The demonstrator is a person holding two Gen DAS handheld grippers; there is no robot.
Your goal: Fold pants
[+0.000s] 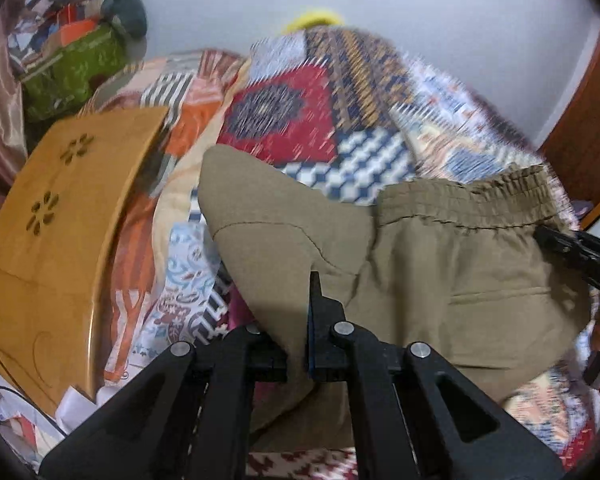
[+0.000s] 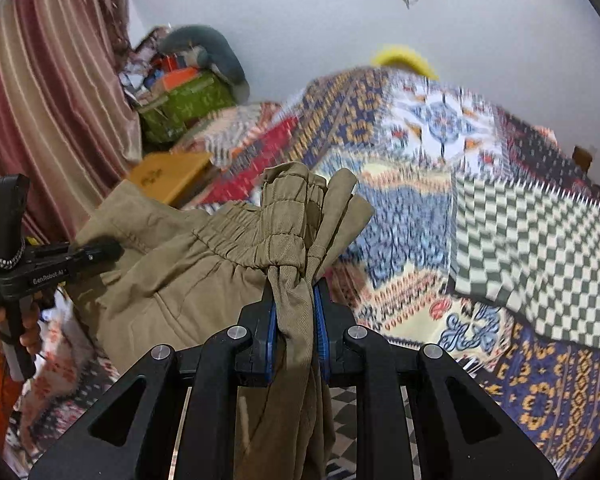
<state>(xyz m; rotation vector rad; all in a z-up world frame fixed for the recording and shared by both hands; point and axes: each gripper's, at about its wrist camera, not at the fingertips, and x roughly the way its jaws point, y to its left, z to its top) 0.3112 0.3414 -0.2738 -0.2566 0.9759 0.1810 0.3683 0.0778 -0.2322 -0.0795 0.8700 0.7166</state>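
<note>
Khaki pants [image 1: 440,276] with an elastic waistband [image 1: 472,204] hang lifted above a patterned bed. My left gripper [image 1: 300,320] is shut on the pants' fabric near the crotch seam. My right gripper [image 2: 294,304] is shut on a bunched end of the waistband [image 2: 288,216], with cloth hanging down between its blue pads [image 2: 320,332]. In the left wrist view the right gripper [image 1: 572,252] shows at the waistband's right end. In the right wrist view the left gripper [image 2: 80,256] grips the pants [image 2: 188,280] at the left.
A patchwork bedspread [image 2: 440,220] covers the bed, with a green checked cloth [image 2: 540,256] on the right. A wooden lap table [image 1: 52,240] lies at the left. A green bag [image 1: 72,72] and clutter sit by the curtain [image 2: 40,100]. A wooden door edge [image 1: 592,128] is at the right.
</note>
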